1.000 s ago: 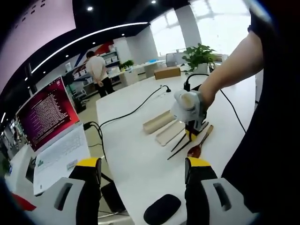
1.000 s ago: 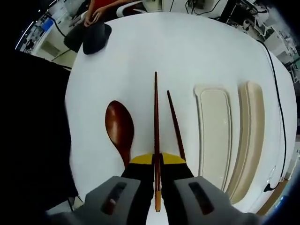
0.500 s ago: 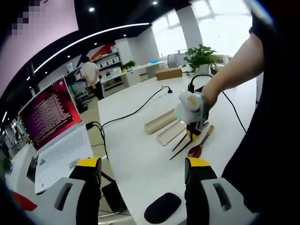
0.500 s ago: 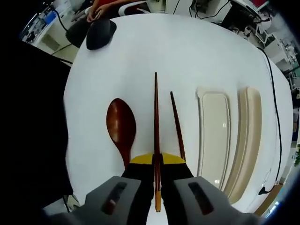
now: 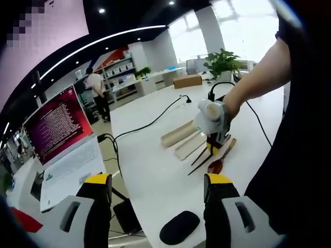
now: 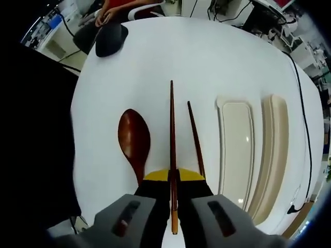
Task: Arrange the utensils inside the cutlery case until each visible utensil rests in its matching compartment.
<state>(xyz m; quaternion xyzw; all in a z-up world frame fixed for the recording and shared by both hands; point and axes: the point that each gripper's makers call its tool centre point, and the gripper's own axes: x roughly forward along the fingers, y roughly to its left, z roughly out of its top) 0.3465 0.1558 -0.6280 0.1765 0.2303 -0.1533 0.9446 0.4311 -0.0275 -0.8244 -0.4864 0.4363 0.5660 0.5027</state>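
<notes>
Take the white table (image 5: 155, 175) as your landmark. At its near end a black computer mouse (image 5: 179, 227) lies on it. Off its left side you have an open laptop (image 5: 59, 139) with a magenta screen. A black cable (image 5: 150, 120) runs along its far half. Beyond its far end stand a leafy potted plant (image 5: 221, 61) and a cardboard box (image 5: 187, 80); a person (image 5: 96, 88) stands farther back to the left.
</notes>
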